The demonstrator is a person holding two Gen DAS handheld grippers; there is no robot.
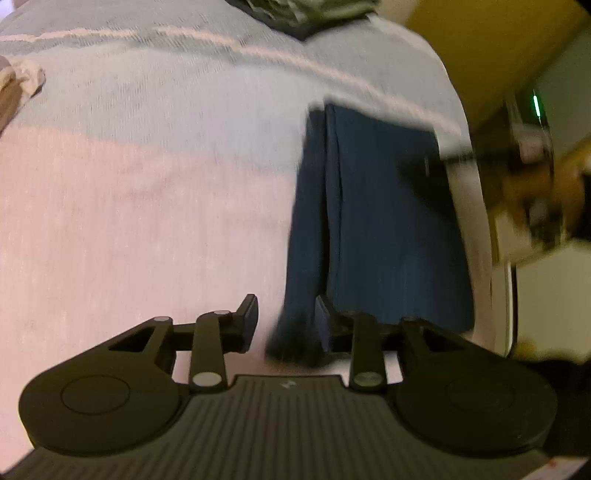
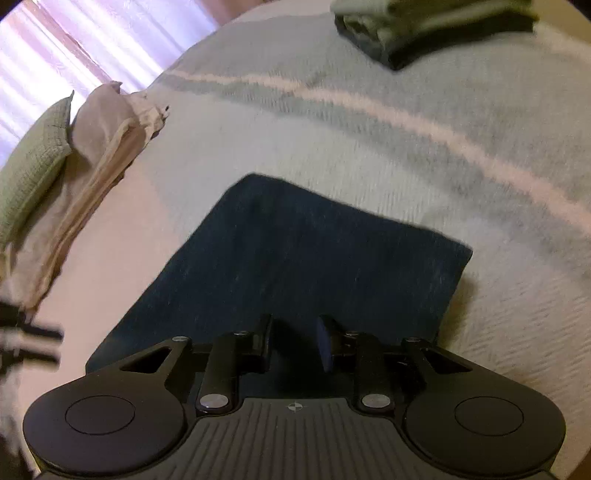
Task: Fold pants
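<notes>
The dark blue pants (image 2: 291,258) lie on a pale woven bedspread (image 2: 406,155), already doubled into a thick flat rectangle whose long edges look fairly square in the right wrist view. The right gripper (image 2: 295,341) hangs just above the near end of that rectangle with its jaws spread apart and nothing between them. The left gripper (image 1: 286,321) hovers over the near left corner of the pants (image 1: 376,221), jaws likewise parted and empty; its right finger (image 1: 323,321) sits over the cloth edge while the other is over bare bedspread (image 1: 147,184). In the left wrist view a lower layer shows as a narrow strip along the left side, so the stack is not perfectly aligned. At the far right a folded grey-green pile (image 2: 432,26) rests on the bed, and at the left lie a green cushion (image 2: 33,162) and a beige pillow (image 2: 107,136). The task looks close to done, perhaps one more fold or a tidy-up. The main risk is pinching only the top layer at the near edge: lifting it would drag that layer off the one below and open the fold. A grab on the offset strip alone would skew the stack further, and the soft bedspread could get caught in the jaws along with the cloth.
</notes>
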